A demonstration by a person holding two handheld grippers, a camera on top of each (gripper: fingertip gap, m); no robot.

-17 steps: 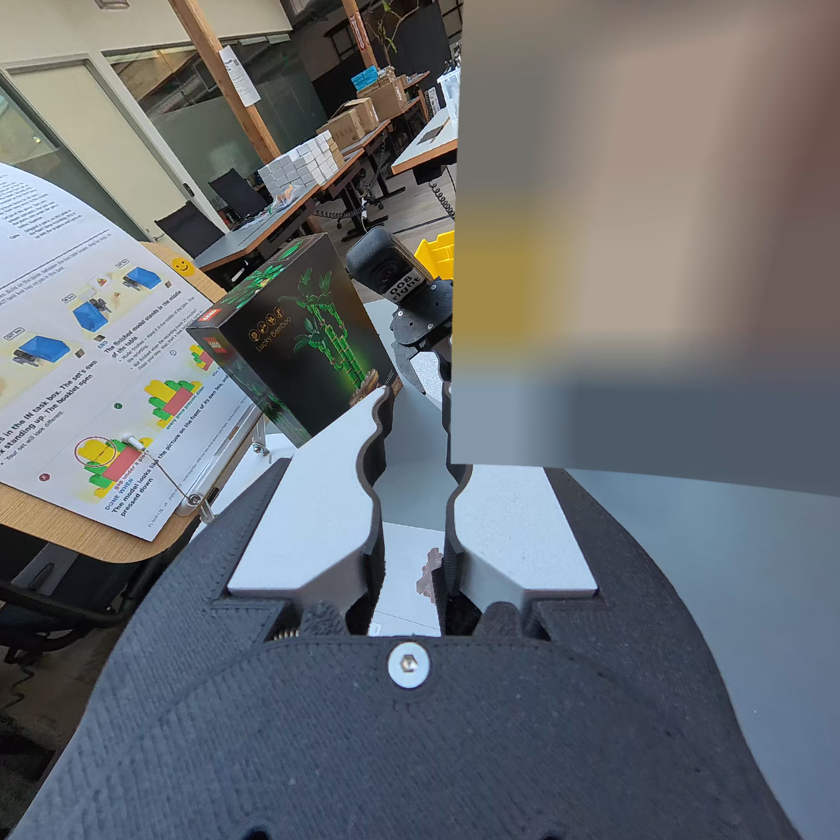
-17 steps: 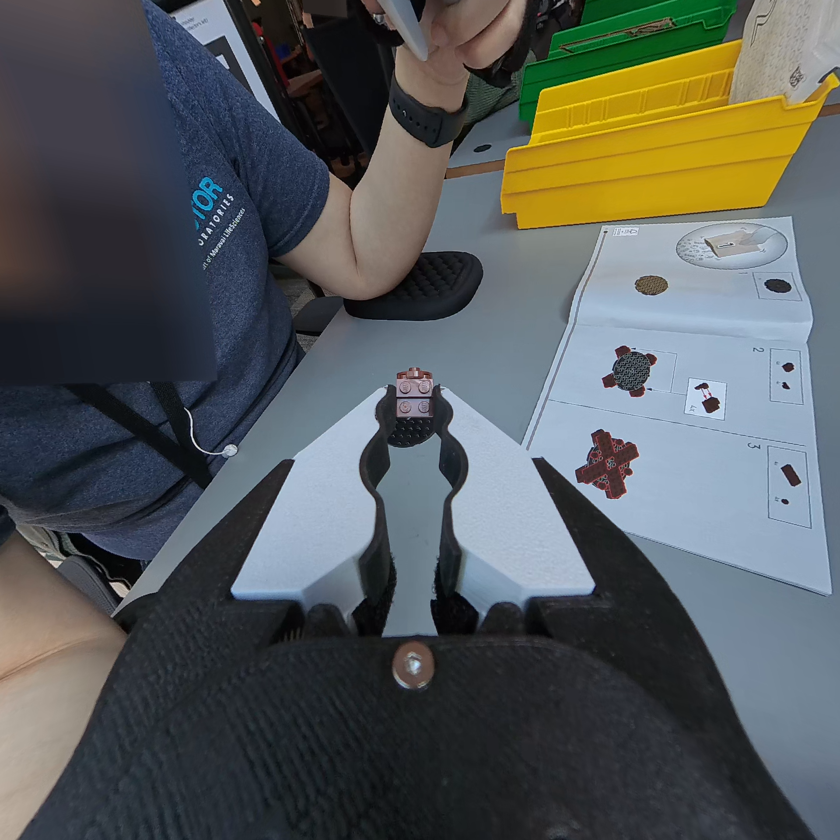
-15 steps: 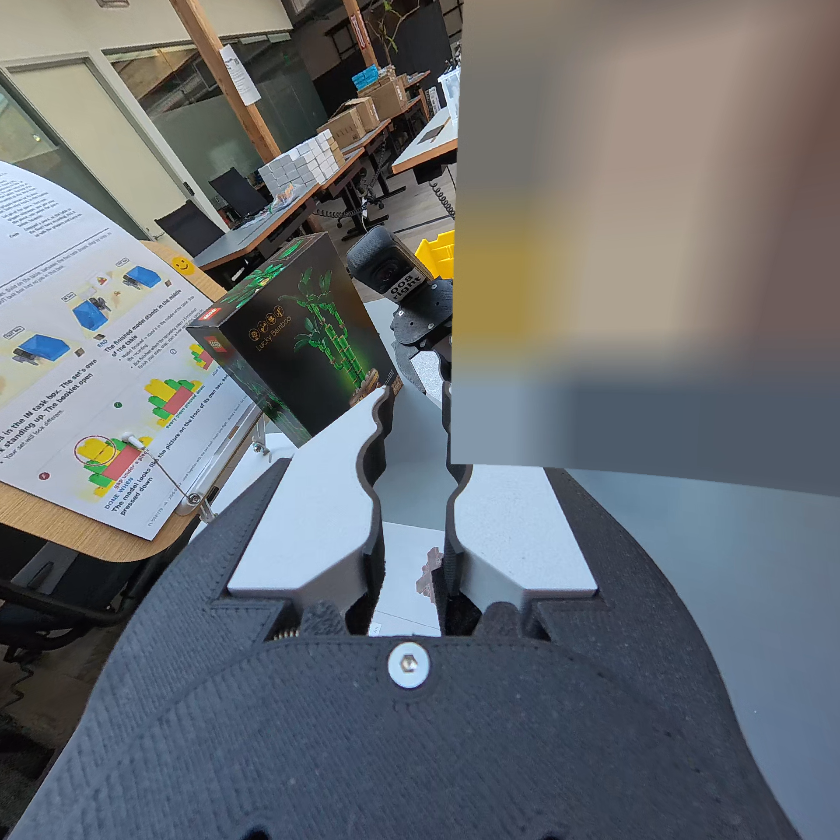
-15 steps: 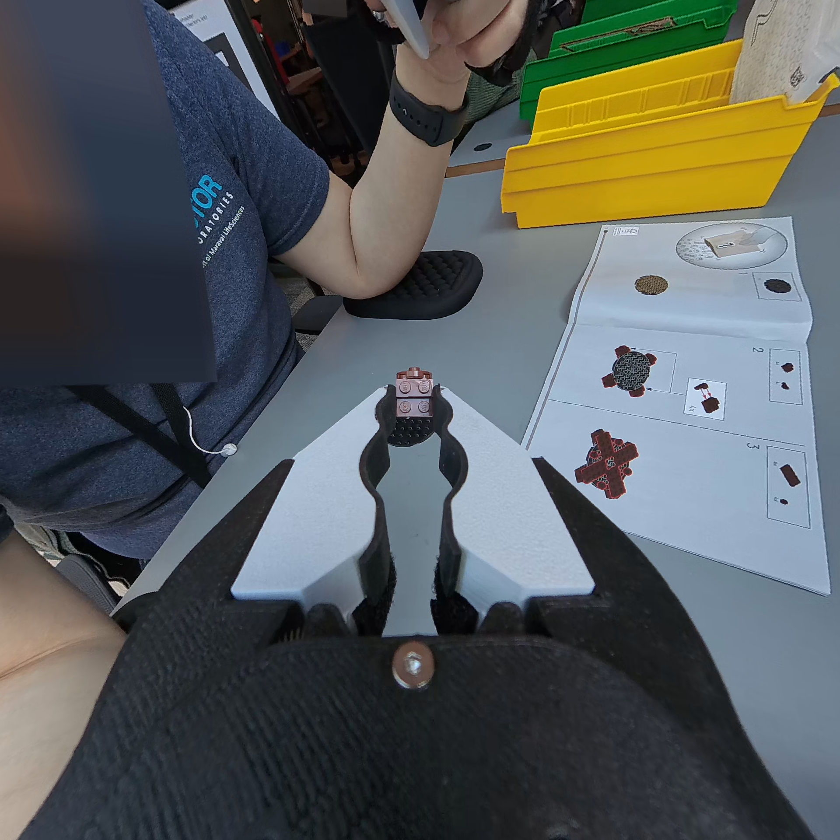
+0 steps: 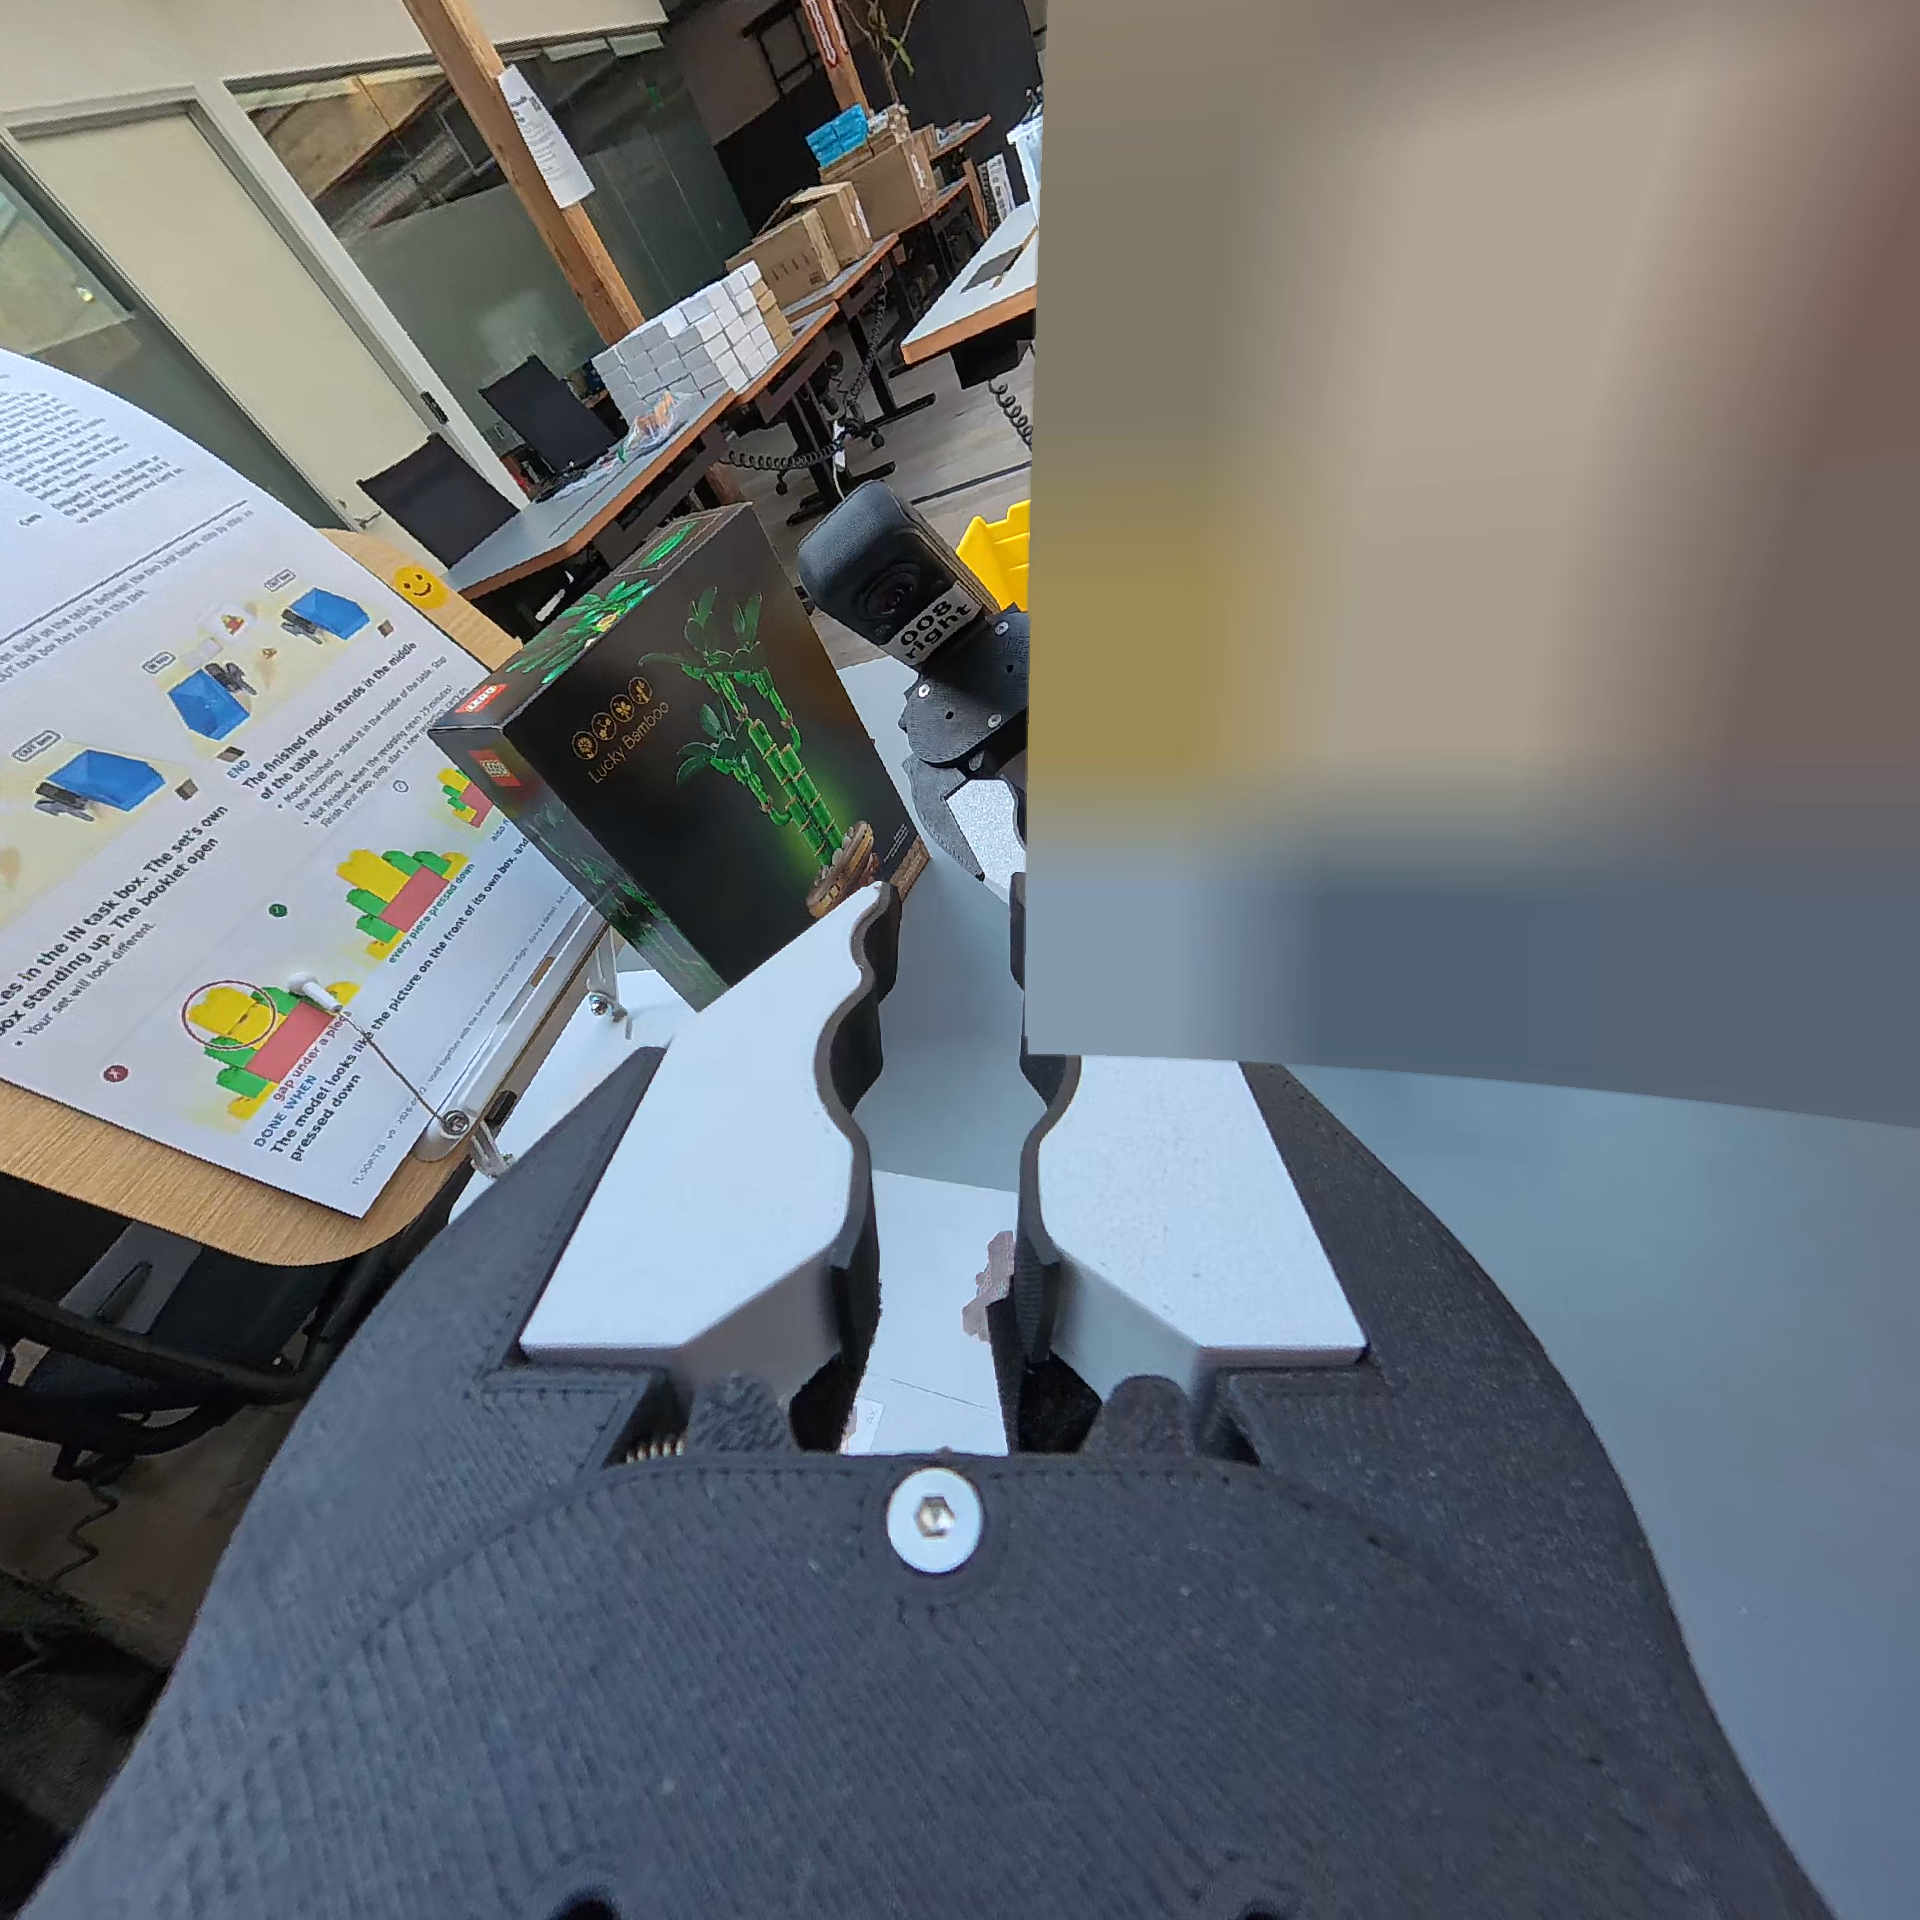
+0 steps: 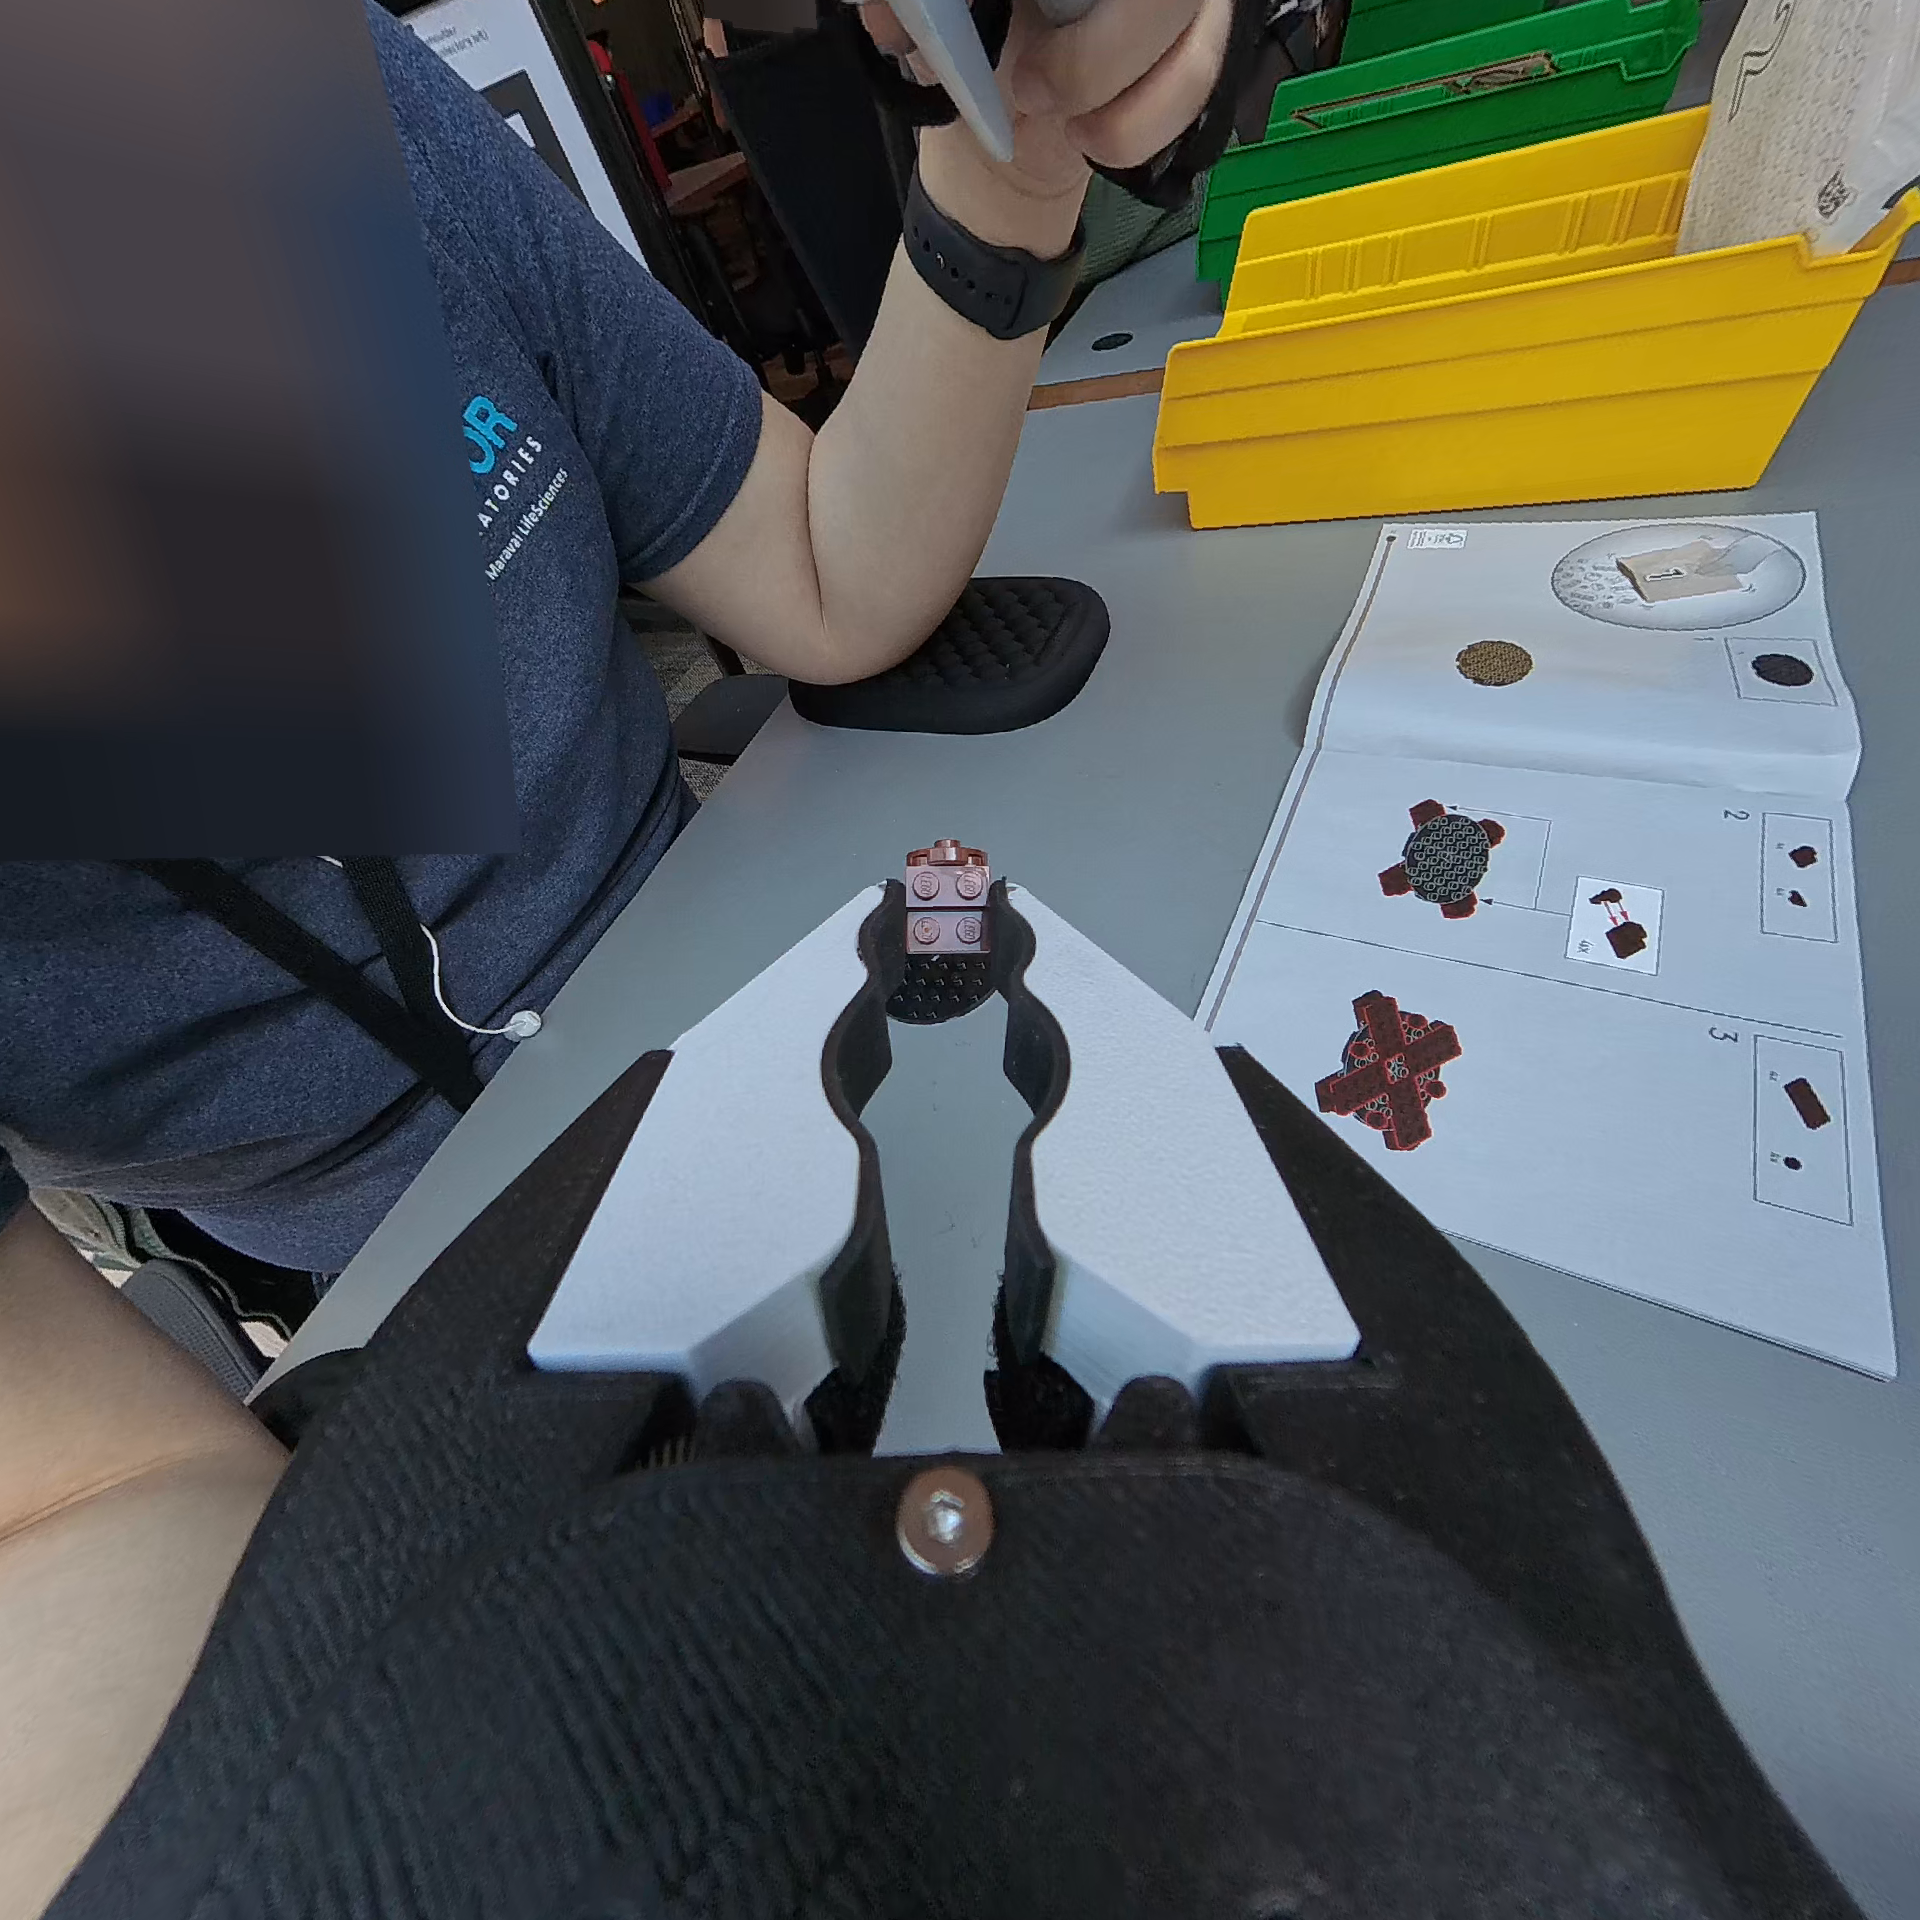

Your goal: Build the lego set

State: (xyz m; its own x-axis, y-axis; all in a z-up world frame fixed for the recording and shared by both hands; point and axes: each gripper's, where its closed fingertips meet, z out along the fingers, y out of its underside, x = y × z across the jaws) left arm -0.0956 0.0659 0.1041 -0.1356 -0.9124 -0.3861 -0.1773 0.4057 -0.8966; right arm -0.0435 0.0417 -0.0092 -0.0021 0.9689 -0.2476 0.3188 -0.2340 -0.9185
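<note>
Right claw (image 6: 943, 914) is clamped on a small reddish-brown brick piece (image 6: 947, 911), pinched right at the fingertips, with a black studded round plate (image 6: 935, 992) under it, also between the tips. It's held above the grey bench (image 6: 1039, 769), close to the bench edge. The open instruction booklet (image 6: 1621, 935) lies flat to the right, and a yellow bin (image 6: 1507, 343) sits behind that with a green bin (image 6: 1434, 94) further back.

Left claw (image 5: 945, 935) is held up in the air with a gap between its fingers, nothing visible in it, though a blur covers the right tip. Past it the dark set box (image 5: 717, 758) stands upright, next to a printed sheet (image 5: 208, 831) on a wooden board.
</note>
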